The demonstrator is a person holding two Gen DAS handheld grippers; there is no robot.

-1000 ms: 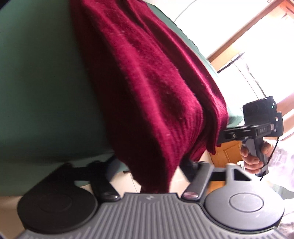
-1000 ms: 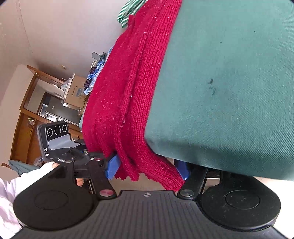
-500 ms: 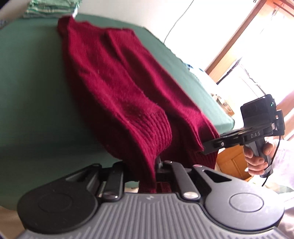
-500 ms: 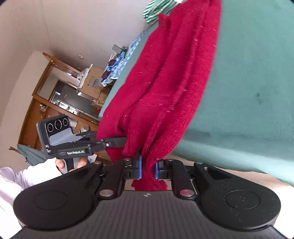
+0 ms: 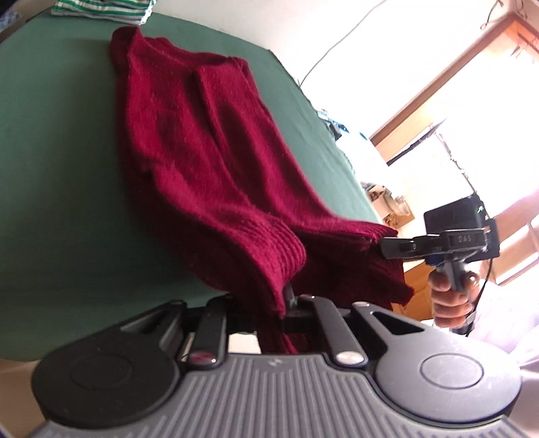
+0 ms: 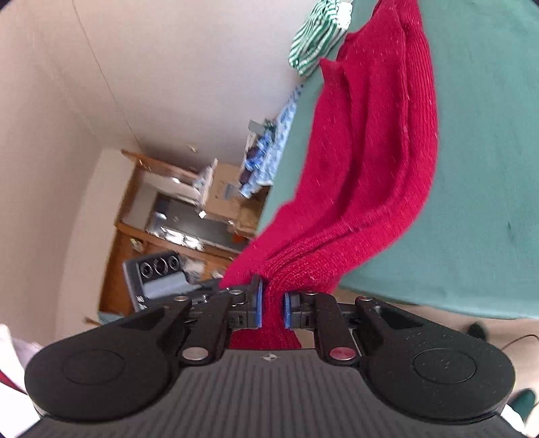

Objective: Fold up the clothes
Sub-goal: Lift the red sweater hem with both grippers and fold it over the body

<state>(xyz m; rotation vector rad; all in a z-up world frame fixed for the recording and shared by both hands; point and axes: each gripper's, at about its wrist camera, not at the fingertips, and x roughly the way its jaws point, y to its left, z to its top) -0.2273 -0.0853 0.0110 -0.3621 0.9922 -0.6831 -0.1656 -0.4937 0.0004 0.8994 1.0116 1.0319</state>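
1. Left wrist view: one dark red knitted sweater (image 5: 209,161), spread on the green table (image 5: 50,168) ahead of the left gripper (image 5: 286,303); its near ribbed hem hangs over the table edge into the claw.
2. Left gripper: fingers drawn in tight on the hem, which hides the pads, so the closure is probably complete.
3. Right gripper (image 6: 271,305): one; blue pads (image 6: 258,303) pinch a bunched fold of the sweater (image 6: 370,151), a narrow gap filled by knit.
4. Person's hand (image 5: 451,296): one visible, gripping the right gripper's handle, to the right of the left claw.
5. Striped green-and-white garment (image 5: 101,8): one, at the table's far edge beyond the sweater.
6. Open room: bare green cloth left of the left claw; table edge just ahead of both claws.
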